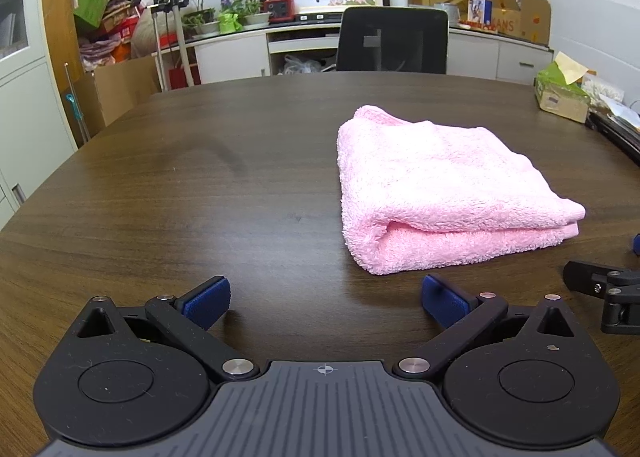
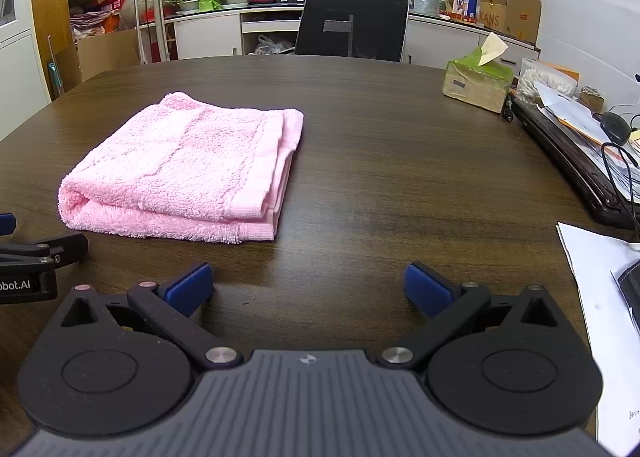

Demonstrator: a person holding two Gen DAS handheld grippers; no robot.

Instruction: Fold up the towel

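Left gripper: (image 1: pixel 325 299) fingers spread wide, nothing between the blue pads (image 1: pixel 208 303); it hangs low over the table near its front edge.
Right gripper: (image 2: pixel 308 289) likewise spread wide and empty, blue pads (image 2: pixel 190 289) well apart; it sits just beside the left one, whose black linkage shows at the left margin of the right wrist view.
Towel: (image 1: pixel 444 185) pink terry, lying on the table ahead of both grippers, already doubled into a thick pad with at least 2 layers visible at its near edge.
Bearing from the tongs: ahead and to the right of the left gripper; ahead and to the left of the right gripper, so the towel (image 2: pixel 188 169) lies roughly between the 2 lines of sight, near neither pad.
Long axis: appears to run away from the grippers, though the fisheye makes this uncertain; rounded fold on the left side, hemmed free edges stacked on the right side.
Nearer arm: about equal; the left stands closer to the fold, the right closer to the hemmed edges.
Stage, as judged: folding looks largely done; any further fold would probably start at the hemmed right edge.
Table: (image 2: pixel 400 161) dark wood grain, bare between tongs and towel.
Obstructions: none in the approach path.
Surroundings: tissue box (image 2: pixel 478 83) and papers (image 2: pixel 596 297) to the right, office chair (image 1: pixel 394 39) beyond, all well apart from the towel.
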